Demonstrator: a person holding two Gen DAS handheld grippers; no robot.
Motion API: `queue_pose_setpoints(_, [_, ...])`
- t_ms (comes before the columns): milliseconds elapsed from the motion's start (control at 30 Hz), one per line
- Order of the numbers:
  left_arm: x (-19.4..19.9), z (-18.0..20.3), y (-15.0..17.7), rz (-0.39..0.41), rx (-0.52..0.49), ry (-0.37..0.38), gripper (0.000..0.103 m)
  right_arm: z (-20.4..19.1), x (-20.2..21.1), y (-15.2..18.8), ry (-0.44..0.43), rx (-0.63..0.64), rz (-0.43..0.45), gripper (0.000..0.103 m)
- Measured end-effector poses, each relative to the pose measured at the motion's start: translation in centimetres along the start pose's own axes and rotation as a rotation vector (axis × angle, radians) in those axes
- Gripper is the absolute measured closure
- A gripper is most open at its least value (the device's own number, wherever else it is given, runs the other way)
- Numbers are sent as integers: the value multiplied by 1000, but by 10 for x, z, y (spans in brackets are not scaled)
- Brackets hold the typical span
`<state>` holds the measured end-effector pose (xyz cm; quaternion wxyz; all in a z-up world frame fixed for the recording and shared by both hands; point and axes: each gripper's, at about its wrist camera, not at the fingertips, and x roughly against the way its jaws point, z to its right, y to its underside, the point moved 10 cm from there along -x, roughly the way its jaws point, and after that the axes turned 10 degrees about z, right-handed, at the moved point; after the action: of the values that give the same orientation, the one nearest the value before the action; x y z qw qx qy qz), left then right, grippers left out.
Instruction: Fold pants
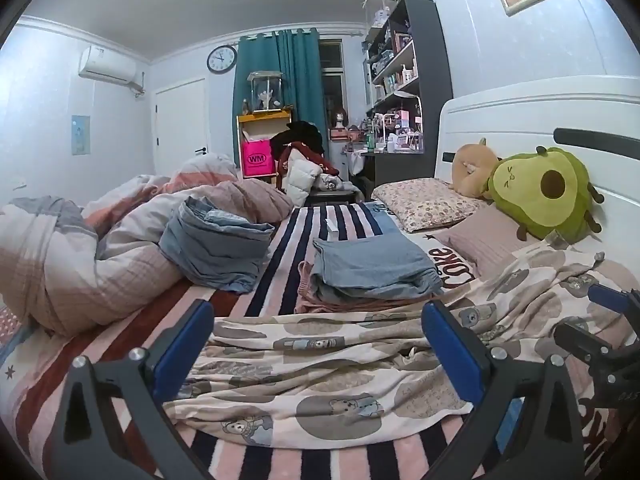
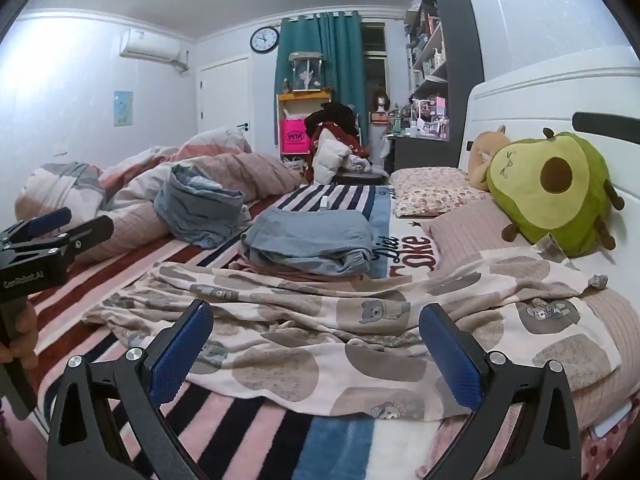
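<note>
Two grippers, left gripper [image 1: 320,350] and right gripper [image 2: 316,350], both spread wide and holding nothing, poised low over the near edge of the bear-print pants [image 2: 340,332], spread rumpled across the striped blanket [image 2: 240,432]. Risk at the near hem: blanket pile pinched along with the thin cloth, dragging both. Risk mid-garment: existing wrinkles [image 2: 288,326] locked into an uneven fold. Farther back, a folded blue stack [image 2: 308,240] touching the pants' far edge, liable to be nudged or covered; beyond, loose blue clothing [image 2: 200,208] against the duvet [image 2: 132,196].
</note>
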<state>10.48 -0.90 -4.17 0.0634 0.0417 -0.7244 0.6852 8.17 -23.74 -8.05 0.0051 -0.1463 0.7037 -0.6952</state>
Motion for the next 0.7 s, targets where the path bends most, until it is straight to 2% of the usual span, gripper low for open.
queue_pose_setpoints(167, [0, -1, 1, 7, -2, -16, 1, -1, 0, 0, 0, -8, 15, 0])
queue_pose_setpoints(400, [-9, -4, 9, -9, -10, -29, 1, 9, -4, -1, 1, -13, -11, 0])
queue_pose_setpoints(500, [-14, -5, 12, -13, -6, -25, 1, 7, -13, 11, 13, -6, -15, 0])
queue_pose_setpoints(700, [-22, -9, 18, -29, -3, -41, 1, 5, -19, 13, 13, -10, -16, 0])
